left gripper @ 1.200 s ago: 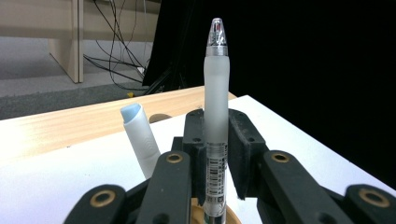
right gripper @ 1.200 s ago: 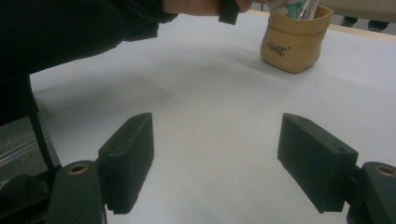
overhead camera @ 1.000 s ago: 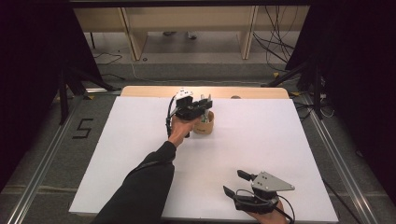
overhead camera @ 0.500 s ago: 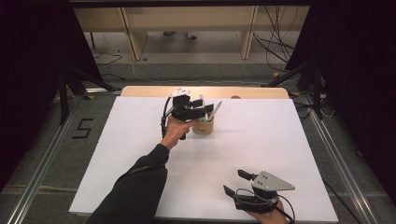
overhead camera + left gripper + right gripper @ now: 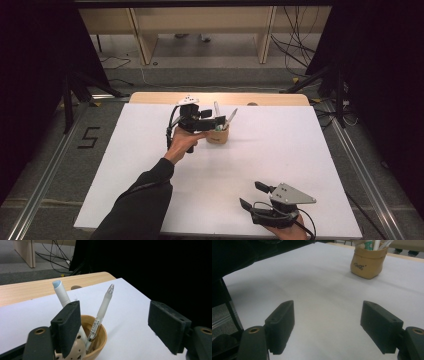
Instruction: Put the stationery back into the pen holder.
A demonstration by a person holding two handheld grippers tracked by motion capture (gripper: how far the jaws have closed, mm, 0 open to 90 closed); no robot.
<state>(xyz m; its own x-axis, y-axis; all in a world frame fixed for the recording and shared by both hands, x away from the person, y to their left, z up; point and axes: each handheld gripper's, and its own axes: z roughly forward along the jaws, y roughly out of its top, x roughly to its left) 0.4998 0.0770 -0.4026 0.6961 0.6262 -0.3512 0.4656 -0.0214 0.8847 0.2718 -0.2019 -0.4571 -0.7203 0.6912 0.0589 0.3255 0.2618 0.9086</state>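
Left gripper (image 5: pixel 115 327) is hovering, fingers (image 5: pixel 68 327) spread, beside the pen (image 5: pixel 101 312) in the cup (image 5: pixel 98 340); next, pinching it.

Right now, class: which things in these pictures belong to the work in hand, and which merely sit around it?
In the work:
left gripper
tan cup
white marker
clear pen

Around it:
right gripper
white table
cables
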